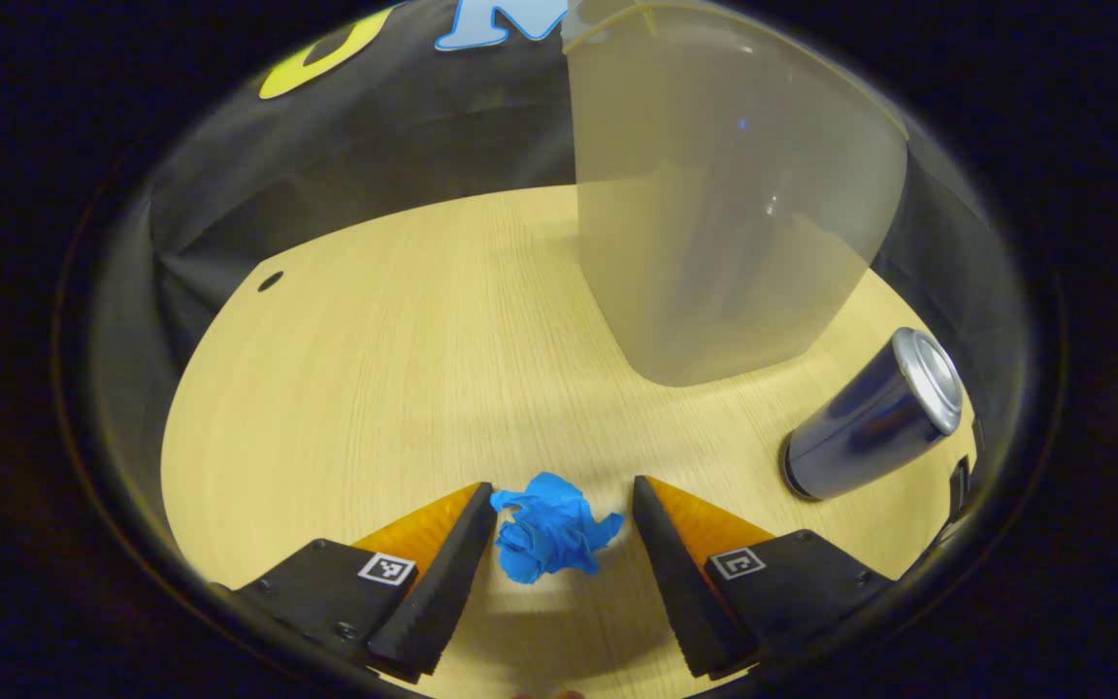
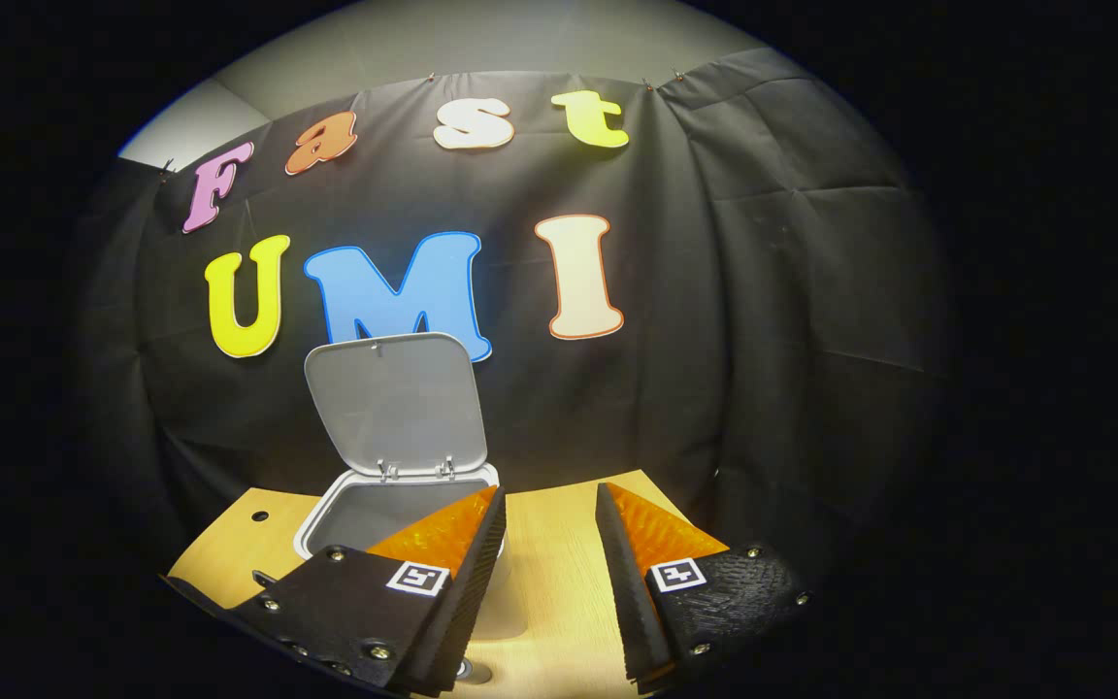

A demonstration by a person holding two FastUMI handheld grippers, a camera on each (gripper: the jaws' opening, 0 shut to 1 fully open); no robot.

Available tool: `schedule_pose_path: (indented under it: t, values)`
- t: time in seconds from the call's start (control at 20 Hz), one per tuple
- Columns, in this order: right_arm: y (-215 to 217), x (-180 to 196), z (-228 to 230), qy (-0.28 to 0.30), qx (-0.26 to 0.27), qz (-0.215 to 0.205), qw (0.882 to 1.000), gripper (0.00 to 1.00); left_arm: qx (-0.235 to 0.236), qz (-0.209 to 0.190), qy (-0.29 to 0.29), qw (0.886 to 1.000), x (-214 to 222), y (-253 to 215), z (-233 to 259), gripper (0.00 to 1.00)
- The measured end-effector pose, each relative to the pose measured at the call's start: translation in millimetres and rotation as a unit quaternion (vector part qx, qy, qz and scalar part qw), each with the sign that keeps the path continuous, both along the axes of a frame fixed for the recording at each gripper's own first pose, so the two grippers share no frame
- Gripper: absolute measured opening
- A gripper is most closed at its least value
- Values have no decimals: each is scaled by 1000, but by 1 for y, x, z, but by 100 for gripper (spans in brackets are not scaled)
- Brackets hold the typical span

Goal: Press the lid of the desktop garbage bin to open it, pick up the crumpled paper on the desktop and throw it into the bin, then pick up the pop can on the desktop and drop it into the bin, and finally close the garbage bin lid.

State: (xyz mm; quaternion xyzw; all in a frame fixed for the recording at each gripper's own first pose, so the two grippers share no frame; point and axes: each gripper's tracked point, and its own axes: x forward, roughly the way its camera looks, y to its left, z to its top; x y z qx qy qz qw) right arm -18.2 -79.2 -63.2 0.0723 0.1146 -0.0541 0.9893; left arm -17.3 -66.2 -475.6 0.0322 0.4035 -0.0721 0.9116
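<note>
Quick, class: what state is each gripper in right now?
Left gripper: open, fingers either side of the paper, not gripping it.
Right gripper: open, holding nothing.

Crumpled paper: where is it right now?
In the left gripper view the crumpled paper lies on the desk between the left gripper's open jaws, with the pop can off to its right.

A light wooden tabletop (image 1: 375, 369) with a small dark hole (image 1: 270, 282) stands before a black cloth wall (image 2: 763, 320). Above it is a pale wall (image 2: 481, 44).
</note>
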Motion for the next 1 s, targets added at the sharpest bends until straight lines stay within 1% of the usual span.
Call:
schedule_pose_path:
  t: [0.1,0.2,0.25,0.3,0.4,0.45,0.5,0.6,0.75,0.8,1.0]
  values:
    - [1,1,-1,0,2,0,1000,61,0,7,-3,1000,3,5,2,96]
    - [1,2,-1,1,3,1,1000,61,1,6,-4,1000,7,10,6,86]
    - [2,2,-2,1,4,2,1000,61,2,3,-4,1000,9,10,7,79]
    - [3,2,-2,1,4,3,1000,61,4,0,-7,1000,11,13,11,79]
    - [6,3,-3,2,5,6,1000,61,4,-2,-4,1000,11,17,16,60]
    - [6,2,-3,3,5,7,1000,61,7,-4,-7,1000,15,18,18,60]
    - [6,1,-3,3,4,7,1000,61,4,1,-7,1000,13,18,15,58]
    - [5,0,-3,4,3,7,1000,61,1,1,-9,1000,11,16,13,42]
    - [2,-2,-5,6,4,6,1000,61,3,-1,-3,1000,13,20,14,40]
    - [1,-3,-5,7,5,5,1000,61,2,4,-1,1000,14,22,15,42]
    - [0,-5,-7,10,5,7,1000,61,-5,30,-14,999,22,47,34,40]
